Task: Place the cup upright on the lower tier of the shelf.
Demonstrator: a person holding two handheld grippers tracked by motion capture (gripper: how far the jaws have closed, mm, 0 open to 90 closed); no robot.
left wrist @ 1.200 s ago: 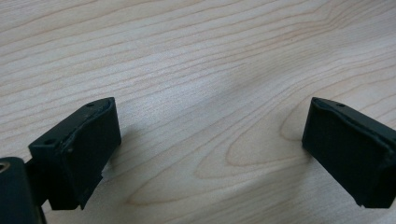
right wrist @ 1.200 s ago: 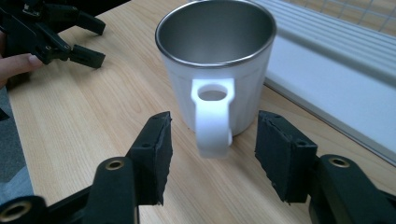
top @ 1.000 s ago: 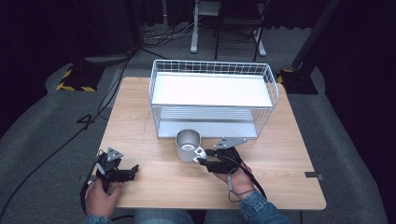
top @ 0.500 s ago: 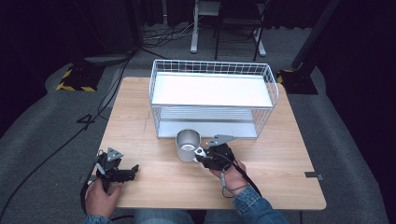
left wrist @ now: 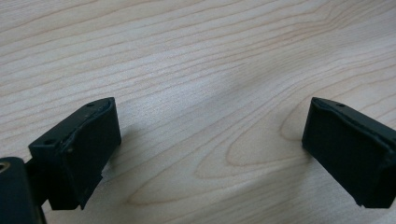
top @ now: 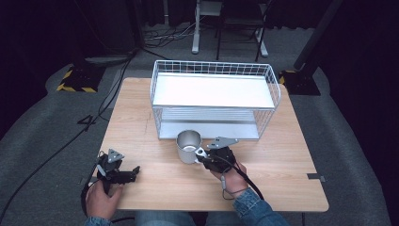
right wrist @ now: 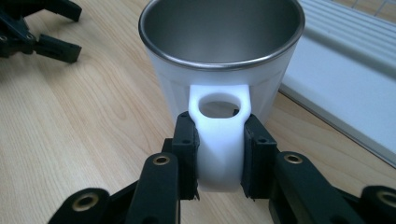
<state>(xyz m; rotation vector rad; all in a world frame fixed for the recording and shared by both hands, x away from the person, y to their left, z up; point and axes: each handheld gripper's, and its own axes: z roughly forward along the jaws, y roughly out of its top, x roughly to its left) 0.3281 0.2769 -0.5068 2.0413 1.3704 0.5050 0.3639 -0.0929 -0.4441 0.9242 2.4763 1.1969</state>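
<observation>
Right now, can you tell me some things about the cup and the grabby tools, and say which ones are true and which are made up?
1. The right hand-held gripper is shut on the mug's handle. True.
2. The mug sits inside the wire basket. False: it stands on the table, in front of the wire basket.
3. The left hand-held gripper is open with nothing between its jaws. True.
4. The mug lies on its side. False: it stands upright, its mouth facing up.
5. The left hand-held gripper holds the mug too. False: it rests apart, near the table's front left.
</observation>
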